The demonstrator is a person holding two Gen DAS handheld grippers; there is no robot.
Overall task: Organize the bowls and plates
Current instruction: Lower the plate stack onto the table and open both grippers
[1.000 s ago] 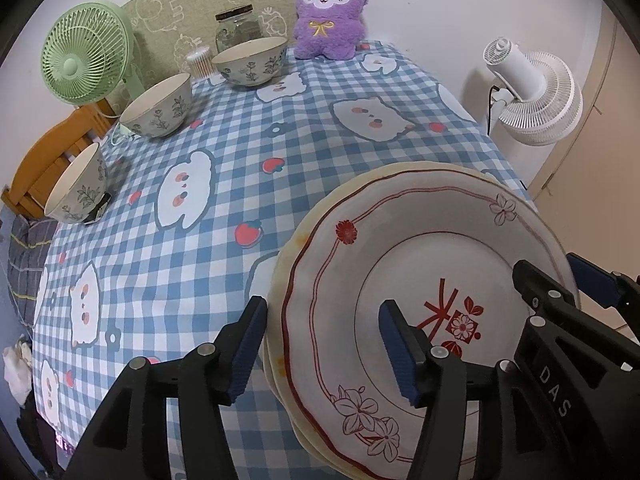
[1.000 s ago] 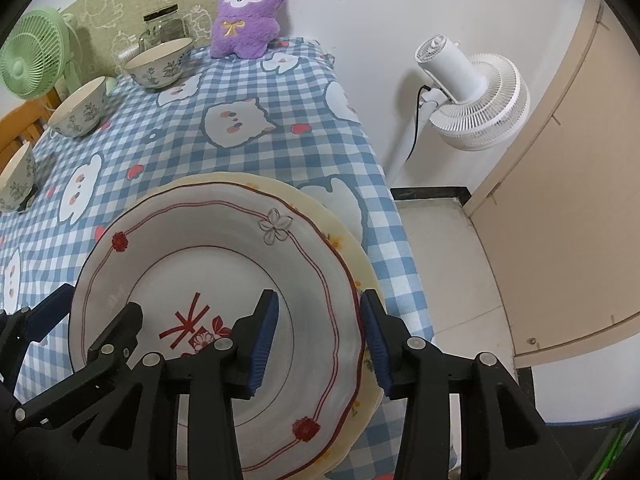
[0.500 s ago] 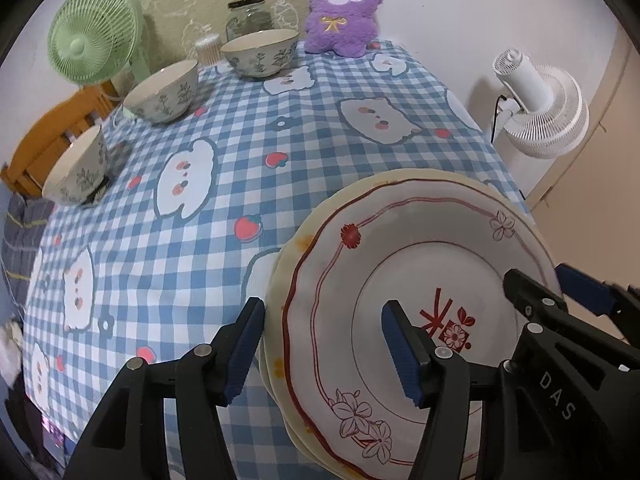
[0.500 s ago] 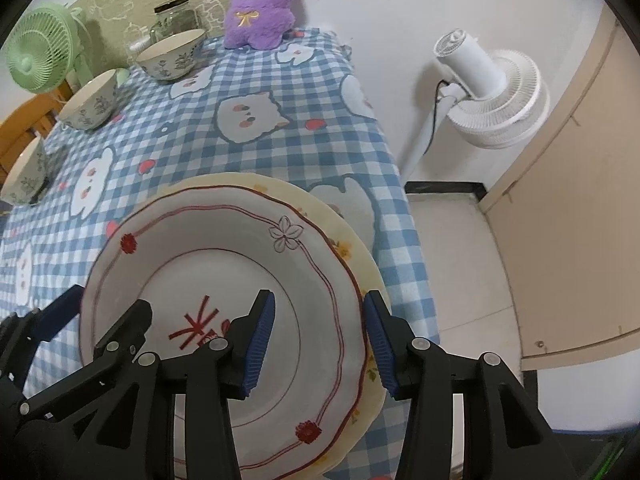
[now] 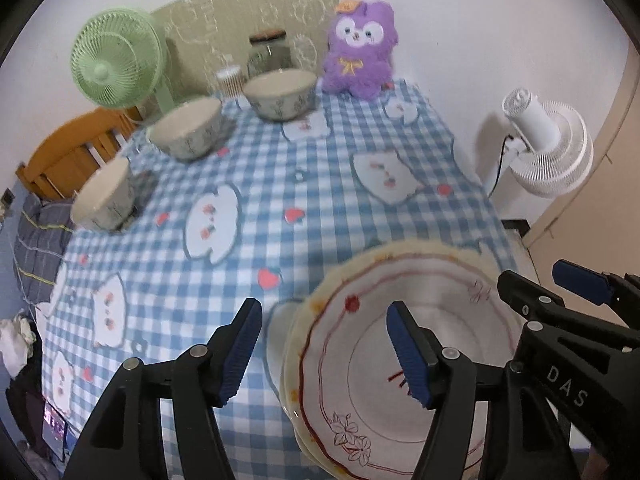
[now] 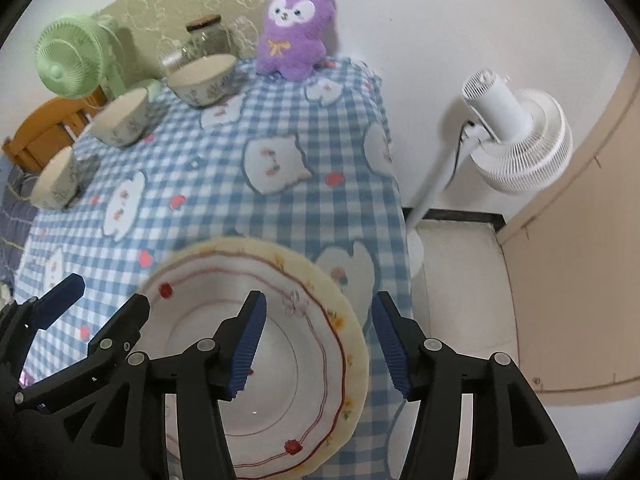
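Where right claw (image 5: pixel 568 292) shows, "DAS" readable

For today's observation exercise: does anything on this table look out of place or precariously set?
Yes. The plate stack sits at the table's near right corner, its rim close to the cloth's edge. The three bowls stand apart, unstacked.

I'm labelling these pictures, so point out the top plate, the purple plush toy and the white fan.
top plate (image 6: pixel 304 376), right wrist view, on its bare centre.
purple plush toy (image 5: pixel 360 60), left wrist view, on its chest.
white fan (image 6: pixel 520 148), right wrist view, on its grille.
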